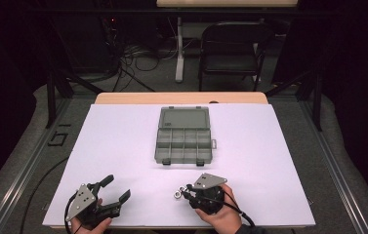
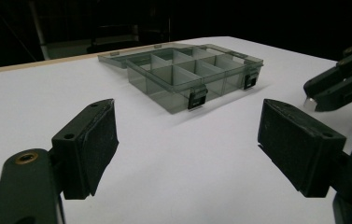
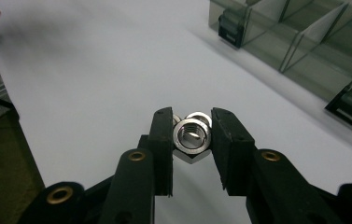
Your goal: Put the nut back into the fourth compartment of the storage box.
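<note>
The right gripper [image 1: 181, 193] sits at the near edge of the table [image 1: 123, 146], right of centre, held in the person's right hand [image 1: 223, 214]. Its jaws are clamped on a steel nut [image 3: 191, 140]: in the right gripper view the nut sits squarely between the two black pads, touching both, its threaded hole facing the camera. A second nut [image 3: 200, 117] shows just behind it, partly hidden, so I cannot tell whether the pads hold that one too. From above, the nut [image 1: 176, 194] shows as a small bright ring at the jaw tips, which point left.

The left gripper [image 1: 115, 187] rests at the near left, in the left hand [image 1: 91, 224]. Its jaws stand wide apart with nothing between them, only bare white table showing in the gap.

The box [image 1: 184, 136] lies in the middle of the table, farther off than both grippers and well apart from them. It is open, its lid [image 1: 184, 118] lying flat on the far side. The clamped nut is near and slightly left of the box's near edge. In the right gripper view, the box [image 3: 304, 42] lies at the upper right, beyond the nut.
</note>
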`<state>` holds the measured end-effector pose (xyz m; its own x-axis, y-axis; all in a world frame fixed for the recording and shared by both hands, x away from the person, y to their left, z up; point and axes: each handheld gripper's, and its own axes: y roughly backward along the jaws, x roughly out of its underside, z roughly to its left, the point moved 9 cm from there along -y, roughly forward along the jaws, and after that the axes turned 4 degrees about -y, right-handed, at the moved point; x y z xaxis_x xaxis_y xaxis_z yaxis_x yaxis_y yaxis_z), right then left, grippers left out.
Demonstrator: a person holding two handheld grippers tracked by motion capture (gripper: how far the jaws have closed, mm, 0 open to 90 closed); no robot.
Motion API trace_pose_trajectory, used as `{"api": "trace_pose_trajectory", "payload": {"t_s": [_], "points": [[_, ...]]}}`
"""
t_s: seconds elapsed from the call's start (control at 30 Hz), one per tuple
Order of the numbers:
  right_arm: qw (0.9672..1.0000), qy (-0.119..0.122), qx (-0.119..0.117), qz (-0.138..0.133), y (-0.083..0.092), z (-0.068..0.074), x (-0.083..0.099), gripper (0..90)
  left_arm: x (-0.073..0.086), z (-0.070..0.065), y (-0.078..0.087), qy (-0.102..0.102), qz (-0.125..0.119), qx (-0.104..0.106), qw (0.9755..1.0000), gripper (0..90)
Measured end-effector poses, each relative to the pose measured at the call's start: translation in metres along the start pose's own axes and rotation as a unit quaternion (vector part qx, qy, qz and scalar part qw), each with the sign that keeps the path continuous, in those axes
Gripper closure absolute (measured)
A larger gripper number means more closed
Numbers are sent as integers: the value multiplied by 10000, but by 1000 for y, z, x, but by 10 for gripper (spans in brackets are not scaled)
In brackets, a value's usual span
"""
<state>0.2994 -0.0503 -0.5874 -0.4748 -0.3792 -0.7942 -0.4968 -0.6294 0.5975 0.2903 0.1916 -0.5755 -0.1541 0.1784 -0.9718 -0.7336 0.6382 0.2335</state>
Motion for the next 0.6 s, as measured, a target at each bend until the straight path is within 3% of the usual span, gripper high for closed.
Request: {"api": "trace_pose_trajectory", "payload": {"t_s": [0.6], "points": [[9999,59,-87,-18,27,-24,-54,703,0,0,0,0,11,11,10000,200]]}}
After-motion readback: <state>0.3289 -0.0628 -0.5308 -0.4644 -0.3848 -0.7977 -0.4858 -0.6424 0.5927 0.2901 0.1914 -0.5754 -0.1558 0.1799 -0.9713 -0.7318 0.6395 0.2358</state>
